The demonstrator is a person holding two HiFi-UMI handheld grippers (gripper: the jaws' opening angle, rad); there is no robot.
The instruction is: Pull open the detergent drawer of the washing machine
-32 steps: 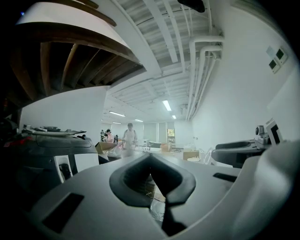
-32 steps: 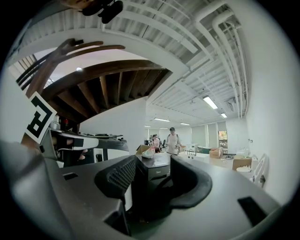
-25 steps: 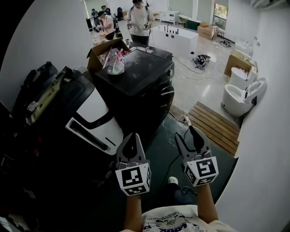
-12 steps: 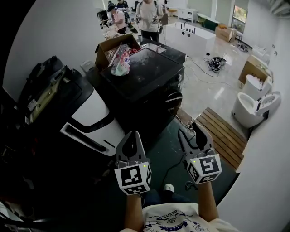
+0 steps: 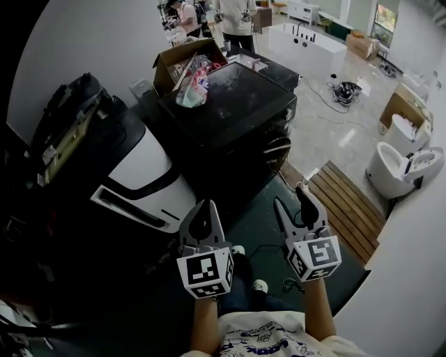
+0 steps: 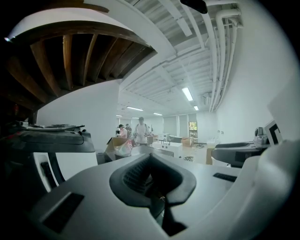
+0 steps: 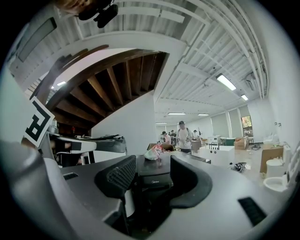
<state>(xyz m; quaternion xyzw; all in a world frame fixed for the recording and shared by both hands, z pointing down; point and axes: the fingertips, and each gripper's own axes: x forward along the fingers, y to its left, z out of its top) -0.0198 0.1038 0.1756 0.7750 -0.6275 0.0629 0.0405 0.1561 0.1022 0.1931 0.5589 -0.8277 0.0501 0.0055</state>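
The black washing machine (image 5: 233, 104) stands ahead of me in the head view, its round door (image 5: 275, 150) facing right. I cannot make out its detergent drawer in any view. My left gripper (image 5: 202, 217) hangs in the air short of the machine's near corner, jaws shut and holding nothing. My right gripper (image 5: 298, 206) hovers beside it, open and empty, over the dark floor mat. In the right gripper view the washing machine (image 7: 154, 176) shows between the open jaws of the right gripper (image 7: 150, 183), still some way off. The left gripper (image 6: 152, 183) points into the room.
A white-and-black appliance (image 5: 143, 174) with a black bag (image 5: 70, 118) on it stands at the left. A plastic bag (image 5: 195, 87) lies on the washer's top, a cardboard box (image 5: 182, 59) behind it. Wooden slats (image 5: 345, 206), toilets (image 5: 401, 167) and floor cables (image 5: 345, 90) are right. People (image 5: 237, 14) stand at the back.
The washing machine and the left appliance have slid down and nearer in the head view. Both grippers keep their places in the picture, left shut, right open.
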